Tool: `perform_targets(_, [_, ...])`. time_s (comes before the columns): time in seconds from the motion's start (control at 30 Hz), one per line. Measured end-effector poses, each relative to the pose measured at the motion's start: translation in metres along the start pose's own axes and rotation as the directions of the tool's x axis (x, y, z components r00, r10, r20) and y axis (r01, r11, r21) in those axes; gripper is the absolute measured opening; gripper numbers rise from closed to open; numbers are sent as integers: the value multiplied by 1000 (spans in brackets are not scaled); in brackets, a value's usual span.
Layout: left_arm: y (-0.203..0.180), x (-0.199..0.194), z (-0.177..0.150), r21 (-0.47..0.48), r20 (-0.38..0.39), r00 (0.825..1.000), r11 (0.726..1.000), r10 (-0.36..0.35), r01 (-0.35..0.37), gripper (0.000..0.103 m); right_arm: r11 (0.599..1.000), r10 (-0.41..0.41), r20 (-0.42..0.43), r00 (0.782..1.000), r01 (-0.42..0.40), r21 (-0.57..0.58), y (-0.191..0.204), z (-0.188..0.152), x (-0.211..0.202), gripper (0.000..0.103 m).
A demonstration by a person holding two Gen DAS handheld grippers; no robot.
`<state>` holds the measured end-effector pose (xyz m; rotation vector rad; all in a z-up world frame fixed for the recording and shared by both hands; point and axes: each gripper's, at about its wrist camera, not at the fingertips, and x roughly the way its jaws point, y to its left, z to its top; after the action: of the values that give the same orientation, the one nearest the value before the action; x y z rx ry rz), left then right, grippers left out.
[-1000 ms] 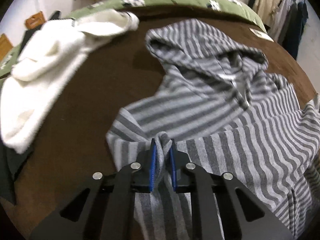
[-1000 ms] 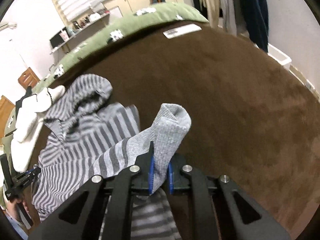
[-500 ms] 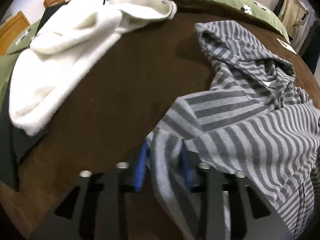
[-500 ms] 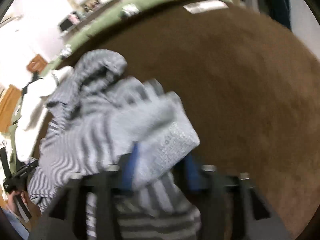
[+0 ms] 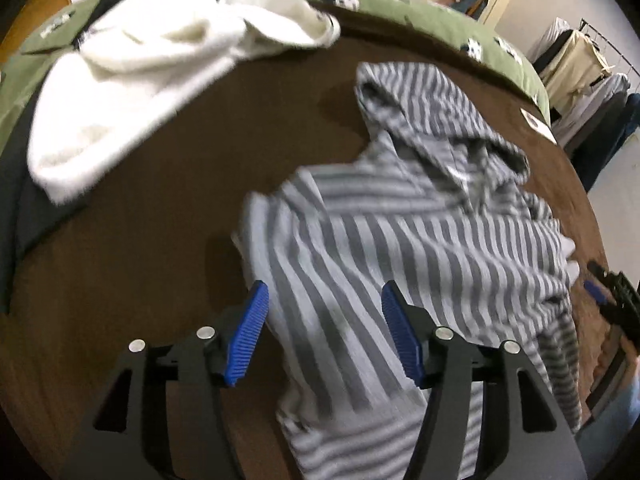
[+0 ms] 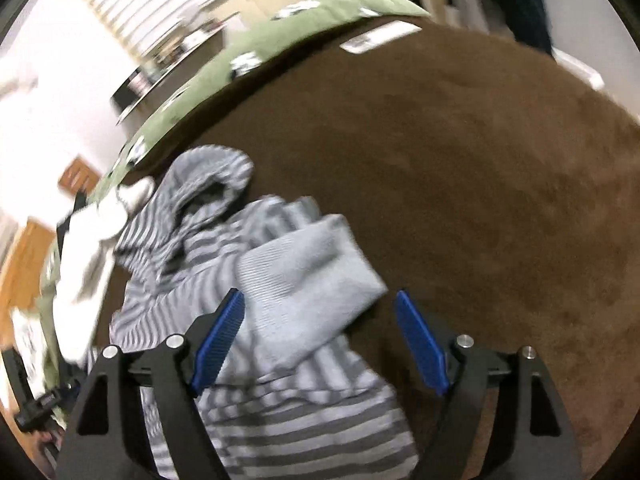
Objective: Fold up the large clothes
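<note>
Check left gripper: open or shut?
Open. The left gripper has its blue pads spread wide above the striped hoodie, gripping nothing.

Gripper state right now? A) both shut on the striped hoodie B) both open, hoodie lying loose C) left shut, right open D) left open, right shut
B: the left gripper and right gripper both have their blue pads spread wide, and the striped hoodie lies between them unpinched on the brown blanket.

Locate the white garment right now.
In the left wrist view the white garment lies at upper left, on the brown cover by the green bedding, left of the striped hoodie and apart from it.
</note>
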<state>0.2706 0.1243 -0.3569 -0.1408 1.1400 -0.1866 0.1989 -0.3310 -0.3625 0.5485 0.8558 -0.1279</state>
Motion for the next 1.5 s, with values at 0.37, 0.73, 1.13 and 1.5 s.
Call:
perform_targets(0.37, [-19, -7, -27, 40, -56, 996, 997, 71, -69, 55, 947, 0, -94, 996, -30, -319, 69, -25, 13, 77])
perform_targets(0.73, [-34, -20, -70, 116, -31, 994, 989, 101, -96, 57, 907, 44, -149, 988, -102, -409, 114, -51, 15, 77])
perform_targets(1.13, [-39, -3, -77, 272, 168, 951, 915, 260, -298, 29, 876, 47, -175, 984, -124, -467, 136, -65, 16, 77])
perform_targets(1.5, [-10, -9, -86, 262, 176, 929, 894, 326, -363, 27, 877, 14, -194, 981, -105, -470, 136, -72, 27, 80])
